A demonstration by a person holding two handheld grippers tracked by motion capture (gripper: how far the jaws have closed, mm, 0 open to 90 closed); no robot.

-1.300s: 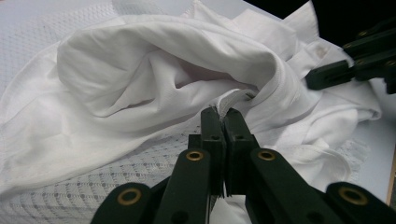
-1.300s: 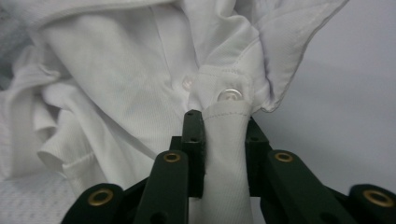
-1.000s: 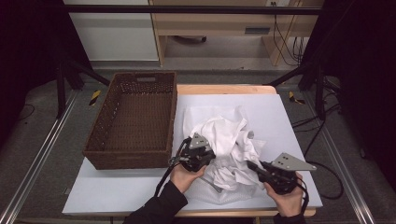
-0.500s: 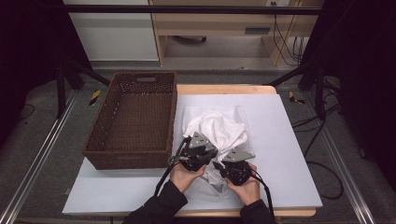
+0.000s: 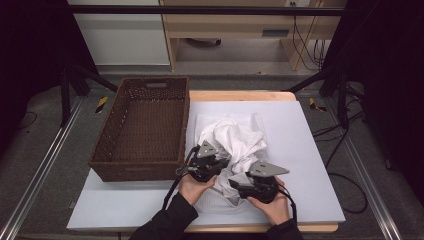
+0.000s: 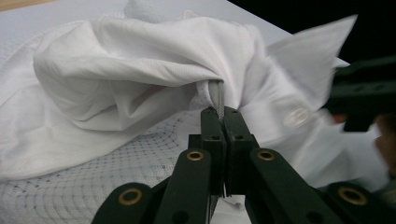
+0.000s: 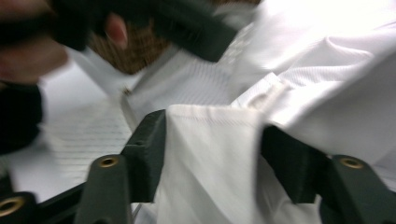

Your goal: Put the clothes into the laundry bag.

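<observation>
Beside the work — a basket, a mat, a table

A brown wicker basket (image 5: 142,130) stands on the left of the pale mat (image 5: 310,150), touching nothing else; the mat covers a wooden table (image 5: 235,95) — cables (image 5: 345,160) trail off right.

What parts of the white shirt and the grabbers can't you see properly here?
- High view: the left gripper and right gripper tips sink into the white shirt; jaws hidden.
- Right gripper view: blurred, so cloth edges smear.
- Left gripper view: the shirt's button is blurred.

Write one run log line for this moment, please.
left tongs: shut on white shirt | right tongs: just opening, shirt fold between | wicker basket: empty
</observation>
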